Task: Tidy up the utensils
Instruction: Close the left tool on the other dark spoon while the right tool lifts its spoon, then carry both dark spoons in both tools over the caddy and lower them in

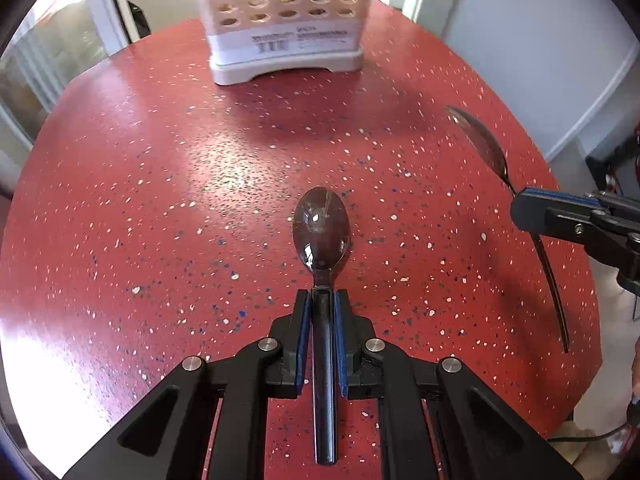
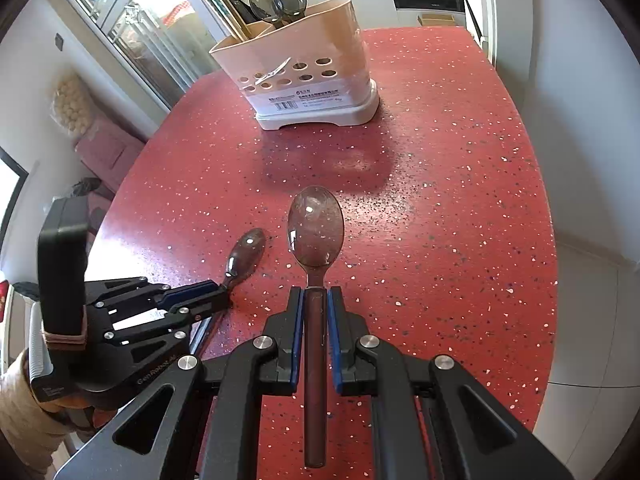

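My left gripper is shut on the handle of a dark translucent spoon, whose bowl points ahead over the red speckled table. The right wrist view shows that spoon low at the tabletop; I cannot tell whether it touches. My right gripper is shut on a second, similar spoon, held above the table. From the left wrist view, the right gripper and its spoon are at the right. A beige utensil caddy stands at the far end, with two spoons upright inside.
The caddy has rows of round holes and a barcode label. The table's rounded edge drops to pale floor on the right. A person's beige sleeve holds the left gripper. Glass doors and a pink seat lie beyond the left edge.
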A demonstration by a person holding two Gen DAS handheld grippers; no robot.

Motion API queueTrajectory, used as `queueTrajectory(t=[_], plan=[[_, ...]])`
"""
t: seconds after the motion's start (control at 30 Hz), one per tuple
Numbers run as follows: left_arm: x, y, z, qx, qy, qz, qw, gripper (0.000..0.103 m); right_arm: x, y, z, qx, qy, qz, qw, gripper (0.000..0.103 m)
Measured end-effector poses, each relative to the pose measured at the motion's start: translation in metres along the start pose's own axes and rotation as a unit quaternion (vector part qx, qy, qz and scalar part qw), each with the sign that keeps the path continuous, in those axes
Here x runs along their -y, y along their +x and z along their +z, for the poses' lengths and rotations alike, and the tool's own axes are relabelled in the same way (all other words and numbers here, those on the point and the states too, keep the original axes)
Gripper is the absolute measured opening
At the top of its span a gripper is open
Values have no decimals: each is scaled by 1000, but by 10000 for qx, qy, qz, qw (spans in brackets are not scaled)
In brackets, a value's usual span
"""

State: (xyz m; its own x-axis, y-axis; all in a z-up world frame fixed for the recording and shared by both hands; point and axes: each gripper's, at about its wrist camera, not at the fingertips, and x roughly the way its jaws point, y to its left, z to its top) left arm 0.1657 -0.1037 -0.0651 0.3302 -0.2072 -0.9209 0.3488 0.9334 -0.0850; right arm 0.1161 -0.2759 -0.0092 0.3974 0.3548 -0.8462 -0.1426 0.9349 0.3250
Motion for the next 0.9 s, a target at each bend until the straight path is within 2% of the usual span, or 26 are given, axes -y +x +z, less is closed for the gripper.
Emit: queueTrajectory(t=[0.27, 0.4, 0.67, 0.9], plan=[[-7, -32, -12, 712, -287, -43, 9970, 40, 0, 2, 0, -16, -7, 18, 10000, 13], [-6, -47, -17, 1054, -318, 50, 9939, 40, -2, 2, -2, -36, -52, 20, 10000, 13], [-20, -65, -19, 1356, -550, -50, 9892, 40, -3, -7, 2, 104, -119, 56, 9999, 13], [-40, -86, -3, 1745, -814, -132, 9812, 40, -9, -24, 20, 351, -130, 186, 9991, 13]])
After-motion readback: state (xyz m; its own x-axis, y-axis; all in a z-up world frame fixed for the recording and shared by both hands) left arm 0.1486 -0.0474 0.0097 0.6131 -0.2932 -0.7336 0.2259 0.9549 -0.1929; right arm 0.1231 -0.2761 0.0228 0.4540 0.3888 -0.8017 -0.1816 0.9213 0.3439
